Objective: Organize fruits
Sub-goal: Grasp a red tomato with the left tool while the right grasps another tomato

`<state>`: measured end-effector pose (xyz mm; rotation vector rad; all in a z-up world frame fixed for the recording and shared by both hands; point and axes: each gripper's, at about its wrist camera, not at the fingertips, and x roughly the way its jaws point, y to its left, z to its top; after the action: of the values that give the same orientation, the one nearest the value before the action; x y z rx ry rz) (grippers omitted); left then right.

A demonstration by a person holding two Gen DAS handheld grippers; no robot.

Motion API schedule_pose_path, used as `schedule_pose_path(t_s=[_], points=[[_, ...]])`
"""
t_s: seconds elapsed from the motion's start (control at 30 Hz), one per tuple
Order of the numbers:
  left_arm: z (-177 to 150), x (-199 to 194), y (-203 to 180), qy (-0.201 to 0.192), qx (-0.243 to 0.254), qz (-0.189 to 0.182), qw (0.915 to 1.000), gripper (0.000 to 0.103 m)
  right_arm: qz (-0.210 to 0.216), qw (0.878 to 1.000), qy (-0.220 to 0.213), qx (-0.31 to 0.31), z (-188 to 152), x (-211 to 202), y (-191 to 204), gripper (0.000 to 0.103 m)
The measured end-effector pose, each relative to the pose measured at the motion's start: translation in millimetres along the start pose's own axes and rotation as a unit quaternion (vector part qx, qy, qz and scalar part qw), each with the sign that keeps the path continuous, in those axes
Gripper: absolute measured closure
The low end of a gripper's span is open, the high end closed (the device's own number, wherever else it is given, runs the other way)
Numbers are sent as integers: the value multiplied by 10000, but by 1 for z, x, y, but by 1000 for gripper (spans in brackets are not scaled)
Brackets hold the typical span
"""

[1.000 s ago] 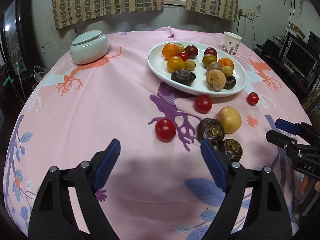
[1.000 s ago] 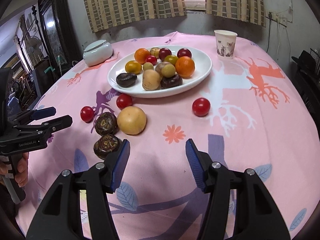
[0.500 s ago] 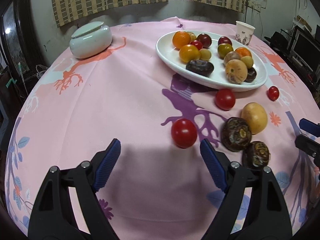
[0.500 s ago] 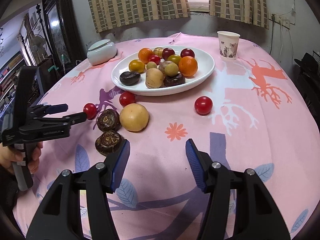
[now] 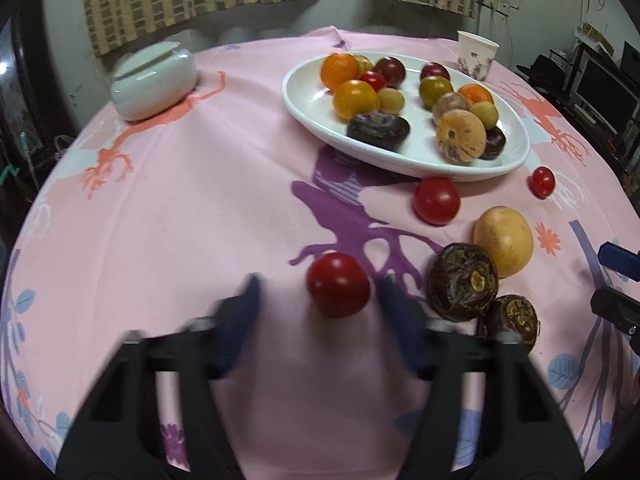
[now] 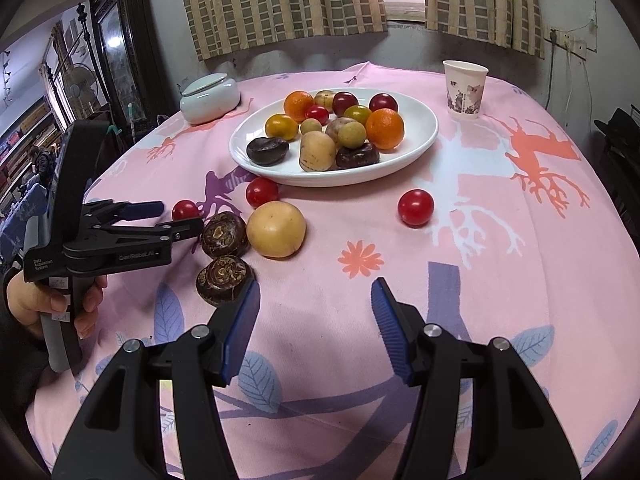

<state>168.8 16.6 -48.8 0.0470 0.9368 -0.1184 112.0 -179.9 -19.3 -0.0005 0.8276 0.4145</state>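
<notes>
White oval plate [image 6: 420, 136] at 12 o'clock, piled with oranges, red, green and yellow small fruits, brown water chestnuts. Loose on the pink cloth: red tomato [image 5: 338, 284] at 6 o'clock of the left view, second tomato [image 5: 436, 201] just below plate rim, third [image 6: 415, 207] apart at 3 o'clock, yellow round fruit [image 6: 276, 229] touching two dark chestnuts [image 6: 224, 234].

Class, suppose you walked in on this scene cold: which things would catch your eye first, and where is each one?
First, the white plate heaped with mixed fruits at the middle of the pink tablecloth. Next, the loose fruit in front of it, above all the red tomato between the fingers of the left gripper, whose jaws are closing on it. The right gripper hangs open over bare cloth.
</notes>
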Motion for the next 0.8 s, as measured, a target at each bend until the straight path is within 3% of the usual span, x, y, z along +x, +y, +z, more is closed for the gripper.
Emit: schedule_pose_path(t_s=[0.03, 0.27, 0.47, 0.8], points=[[0, -1, 1, -47, -54, -65, 10000, 71, -2, 10000, -16, 10, 0, 0, 0, 45], [-3, -1, -1, -97, -75, -111, 9999, 72, -198, 9991, -97, 369, 9, -2, -18, 45], [-6, -3, 0, -163, -47, -178, 9997, 72, -967, 9953, 76, -58, 31, 28, -36, 45], [-6, -3, 1, -132, -34, -209, 9997, 72, -1206, 9918, 342, -234, 58, 70, -45, 55]])
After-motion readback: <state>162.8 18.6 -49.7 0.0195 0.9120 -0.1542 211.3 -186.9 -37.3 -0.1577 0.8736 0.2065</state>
